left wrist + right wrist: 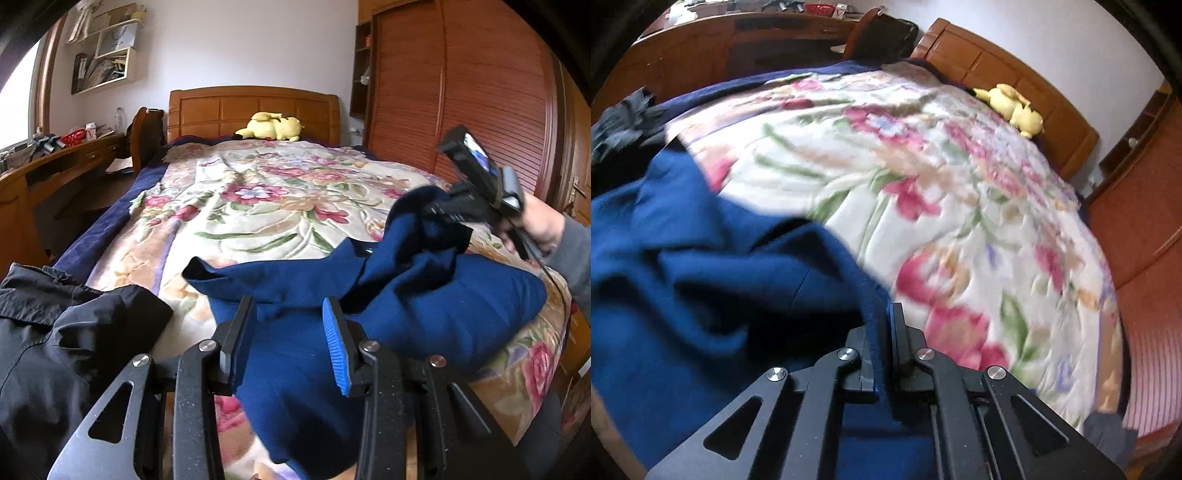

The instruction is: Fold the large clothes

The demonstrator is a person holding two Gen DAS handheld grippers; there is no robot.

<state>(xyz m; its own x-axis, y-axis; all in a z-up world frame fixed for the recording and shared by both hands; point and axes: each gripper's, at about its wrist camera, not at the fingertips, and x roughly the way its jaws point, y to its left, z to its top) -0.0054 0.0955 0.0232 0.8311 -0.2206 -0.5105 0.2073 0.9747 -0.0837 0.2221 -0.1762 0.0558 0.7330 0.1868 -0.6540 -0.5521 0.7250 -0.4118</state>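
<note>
A navy blue garment [443, 310] lies crumpled on the near end of the floral bedspread [258, 206]. My left gripper [290, 314] is open, its fingers spread just above the garment's near part. My right gripper [436, 212] is shut on a bunched fold of the garment and lifts it at the right. In the right wrist view the right gripper [884, 314] pinches the garment's edge [871, 295], and the blue cloth [701, 258] spreads to the left over the bedspread [923, 184].
A black jacket [62, 332] lies on the bed's near left corner. A yellow plush toy [271, 127] rests by the wooden headboard [255, 107]. A desk [55, 162] stands left, a wooden wardrobe [480, 92] right.
</note>
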